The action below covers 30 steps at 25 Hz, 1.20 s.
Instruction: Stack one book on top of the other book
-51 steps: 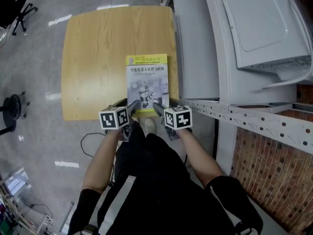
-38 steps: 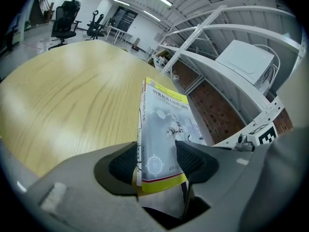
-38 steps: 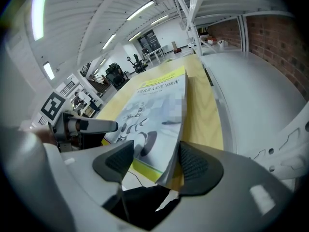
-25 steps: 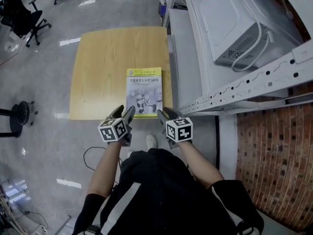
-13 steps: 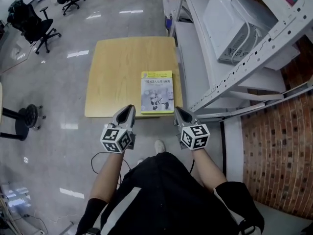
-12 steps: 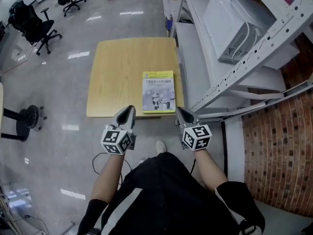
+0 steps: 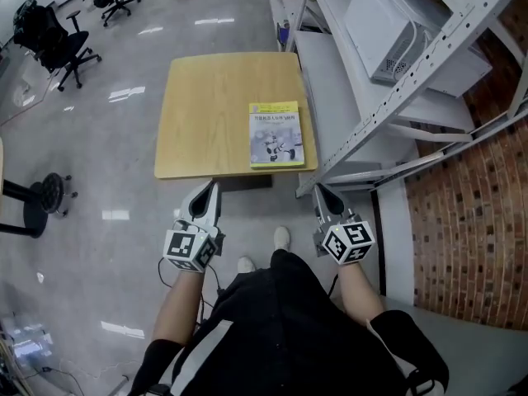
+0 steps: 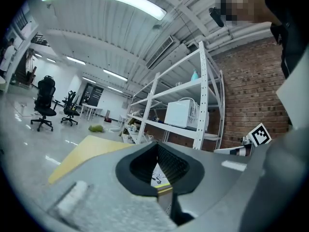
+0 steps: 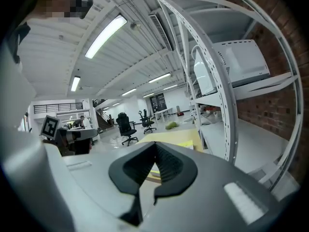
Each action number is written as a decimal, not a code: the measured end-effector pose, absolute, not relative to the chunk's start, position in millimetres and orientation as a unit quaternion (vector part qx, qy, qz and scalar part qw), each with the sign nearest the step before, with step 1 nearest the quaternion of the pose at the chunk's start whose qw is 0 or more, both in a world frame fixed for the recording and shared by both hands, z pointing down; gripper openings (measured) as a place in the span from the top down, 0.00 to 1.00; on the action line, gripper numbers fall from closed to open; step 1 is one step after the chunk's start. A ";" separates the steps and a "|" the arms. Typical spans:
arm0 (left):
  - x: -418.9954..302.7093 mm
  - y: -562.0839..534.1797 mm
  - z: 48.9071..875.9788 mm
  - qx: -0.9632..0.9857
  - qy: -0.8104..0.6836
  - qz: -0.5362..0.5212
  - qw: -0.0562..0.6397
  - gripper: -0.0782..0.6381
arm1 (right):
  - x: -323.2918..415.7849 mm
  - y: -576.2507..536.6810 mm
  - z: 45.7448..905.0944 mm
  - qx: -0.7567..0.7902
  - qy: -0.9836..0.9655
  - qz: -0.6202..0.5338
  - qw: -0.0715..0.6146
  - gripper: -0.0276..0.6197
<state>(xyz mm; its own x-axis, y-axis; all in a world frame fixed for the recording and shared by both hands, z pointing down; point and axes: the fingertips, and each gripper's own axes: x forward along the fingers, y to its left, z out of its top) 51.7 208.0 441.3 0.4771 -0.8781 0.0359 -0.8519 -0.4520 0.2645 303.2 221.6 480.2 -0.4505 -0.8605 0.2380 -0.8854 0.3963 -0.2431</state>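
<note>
Book (image 7: 276,134) flat on table (image 7: 206,106) (cover up).

The wooden table (image 7: 206,97) is bare across its left half and far end, leaving open ways in from the near edge, the left and above. The book (image 7: 276,134) lies by the near right corner. Just beside that edge runs the white shelf rack (image 7: 330,89), its slanted post (image 7: 388,101) crossing overhead. The gap there looks narrow, though from above it is hard to judge. The floor (image 7: 107,188) to the left lies open up to the stool (image 7: 45,198) and office chair (image 7: 45,31).
</note>
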 end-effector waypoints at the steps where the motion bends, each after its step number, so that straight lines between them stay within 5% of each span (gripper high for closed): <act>1: 50.0 211.4 441.1 0.849 -0.510 -0.054 0.126 0.88 | 304.5 227.1 478.2 0.523 -0.835 0.169 0.036 0.95; 15: 62.0 215.3 429.7 0.823 -0.554 -0.070 0.105 0.88 | 371.7 209.9 447.0 0.527 -0.837 0.143 -0.016 0.95; 30: 80.5 214.5 424.8 0.815 -0.565 -0.076 0.103 0.89 | 364.8 198.1 449.1 0.495 -0.858 0.133 -0.019 0.95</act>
